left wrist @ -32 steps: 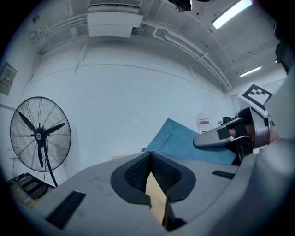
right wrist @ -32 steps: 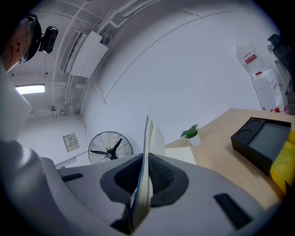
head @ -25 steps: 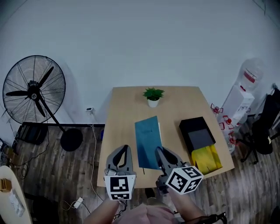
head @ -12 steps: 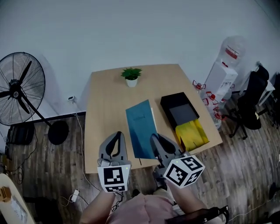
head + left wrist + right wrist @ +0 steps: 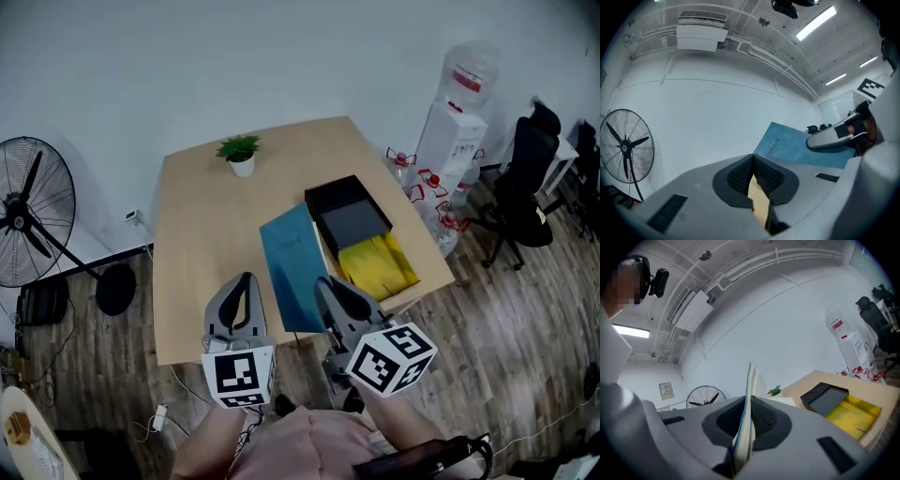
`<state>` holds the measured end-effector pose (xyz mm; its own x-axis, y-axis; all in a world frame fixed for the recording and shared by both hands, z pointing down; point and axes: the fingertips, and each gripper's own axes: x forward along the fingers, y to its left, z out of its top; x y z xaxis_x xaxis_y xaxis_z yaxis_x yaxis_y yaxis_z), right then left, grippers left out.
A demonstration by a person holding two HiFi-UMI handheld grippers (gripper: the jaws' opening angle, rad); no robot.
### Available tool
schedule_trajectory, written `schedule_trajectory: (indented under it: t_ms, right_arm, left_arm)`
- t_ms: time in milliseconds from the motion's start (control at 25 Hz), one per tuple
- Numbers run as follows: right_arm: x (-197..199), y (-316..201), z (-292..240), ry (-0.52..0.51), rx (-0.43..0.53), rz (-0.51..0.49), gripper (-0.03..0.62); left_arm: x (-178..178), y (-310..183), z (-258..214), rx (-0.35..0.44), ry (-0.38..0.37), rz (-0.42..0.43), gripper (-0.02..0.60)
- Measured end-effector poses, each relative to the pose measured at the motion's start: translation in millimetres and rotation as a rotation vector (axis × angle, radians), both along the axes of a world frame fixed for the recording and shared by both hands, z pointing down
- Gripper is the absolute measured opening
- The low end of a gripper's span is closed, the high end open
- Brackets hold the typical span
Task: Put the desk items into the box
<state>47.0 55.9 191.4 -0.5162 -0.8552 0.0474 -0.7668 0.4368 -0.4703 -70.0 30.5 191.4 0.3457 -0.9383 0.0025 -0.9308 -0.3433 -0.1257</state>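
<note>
The right gripper (image 5: 749,412) has its jaws clenched on the near edge of the blue notebook (image 5: 292,265), which shows edge-on between the pads, pale pages beside the blue cover. The notebook is held up over the table (image 5: 202,244), just left of the black box (image 5: 348,217) and overlapping the box's left rim from above. On the cover, the letters "ebook" run along one side; the start of the word is hidden behind the left gripper (image 5: 753,161). That gripper's jaws are pressed together with nothing between them, low by the table's near edge. A yellow flat item (image 5: 378,265) lies against the box's near end. A small potted plant (image 5: 240,154) stands at the far side. Off the table are a standing fan (image 5: 28,212) and a water dispenser (image 5: 451,120) whose red label is too small to read.
</note>
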Motion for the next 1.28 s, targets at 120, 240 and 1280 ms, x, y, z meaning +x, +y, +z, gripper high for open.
schedule_trajectory:
  t_ms: [120, 240, 1280]
  right_arm:
    - [36.5, 8.0, -3.8, -0.01, 0.003, 0.01, 0.028]
    - [71.7, 12.3, -7.2, -0.011, 0.004, 0.018, 0.028]
    - [282.9, 20.9, 10.0, 0.05, -0.032, 0.142, 0.028]
  left_arm:
    - [35.3, 5.5, 1.9, -0.013, -0.011, 0.009, 0.012]
    - [68.6, 11.0, 0.3, -0.017, -0.013, 0.014, 0.012]
    - [248.9, 17.3, 22.5, -0.06, 0.013, 0.061, 0.012]
